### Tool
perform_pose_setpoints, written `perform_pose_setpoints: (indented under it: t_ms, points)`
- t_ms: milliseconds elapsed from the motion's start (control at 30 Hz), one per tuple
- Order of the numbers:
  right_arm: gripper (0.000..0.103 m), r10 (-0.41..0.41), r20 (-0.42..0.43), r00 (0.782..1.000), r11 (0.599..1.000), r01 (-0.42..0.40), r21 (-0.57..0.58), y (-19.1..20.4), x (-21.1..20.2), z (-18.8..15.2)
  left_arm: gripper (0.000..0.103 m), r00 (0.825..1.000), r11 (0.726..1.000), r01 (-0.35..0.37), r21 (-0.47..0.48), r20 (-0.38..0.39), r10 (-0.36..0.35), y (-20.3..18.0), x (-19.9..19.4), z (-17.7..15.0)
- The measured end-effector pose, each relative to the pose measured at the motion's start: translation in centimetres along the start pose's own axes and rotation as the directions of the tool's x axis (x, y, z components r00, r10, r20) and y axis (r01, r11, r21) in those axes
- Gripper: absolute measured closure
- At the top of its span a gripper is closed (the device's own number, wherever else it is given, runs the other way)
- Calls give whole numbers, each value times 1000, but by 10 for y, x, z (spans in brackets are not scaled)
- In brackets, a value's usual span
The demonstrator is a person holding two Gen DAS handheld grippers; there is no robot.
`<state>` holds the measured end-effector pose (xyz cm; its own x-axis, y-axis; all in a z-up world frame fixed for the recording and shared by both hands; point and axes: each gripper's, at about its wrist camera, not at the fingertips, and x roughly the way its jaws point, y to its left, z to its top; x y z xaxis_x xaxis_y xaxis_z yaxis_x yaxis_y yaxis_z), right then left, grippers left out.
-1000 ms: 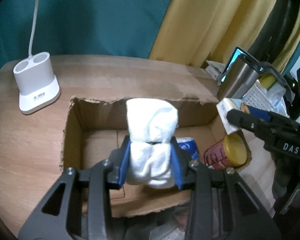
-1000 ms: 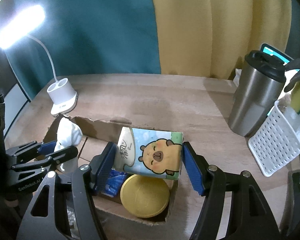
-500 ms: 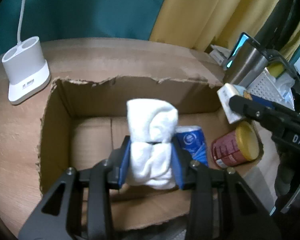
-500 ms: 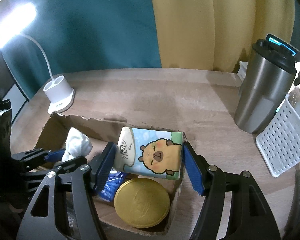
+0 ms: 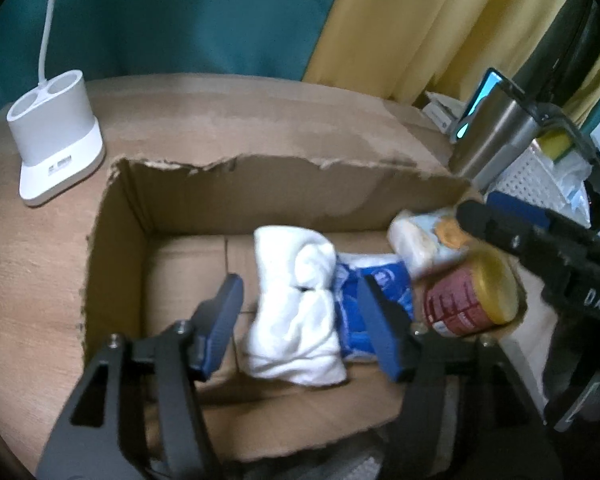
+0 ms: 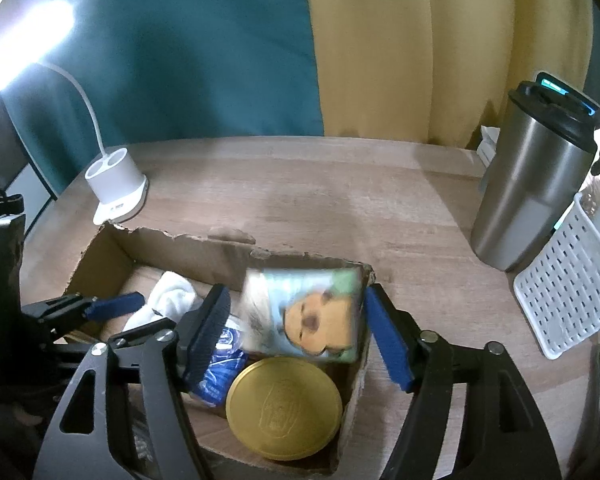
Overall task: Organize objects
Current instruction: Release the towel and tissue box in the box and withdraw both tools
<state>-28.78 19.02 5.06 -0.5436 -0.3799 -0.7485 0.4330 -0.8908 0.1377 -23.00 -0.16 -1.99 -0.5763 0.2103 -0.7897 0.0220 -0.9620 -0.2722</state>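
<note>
From the left wrist, the left gripper was open over the box, its jaws having just been opening. The cloth lay between them, let go, touching neither pad. A moment before it was squeezed tight and stood up higher. Just right of the gripper lay a blue pack and a can. The right gripper reached in from the right. Far to the left stood a white lamp base.

From the right wrist, the right gripper was open too, its jaws having just been opening. The tissue pack sat blurred between them, free of both pads and tipped; earlier it was gripped and level. Below it was the can's gold lid. The left gripper was at the left, by the cloth. A steel cup and white basket stood to the right.
</note>
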Motion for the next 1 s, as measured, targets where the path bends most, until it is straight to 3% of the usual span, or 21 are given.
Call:
perform_pose_setpoints:
  t_ms: [1000]
  points:
    - [20, -49, 56, 997, 999, 50, -14, 20, -40, -20, 42, 992, 999, -14, 36, 127, 10, -9, -55, -9]
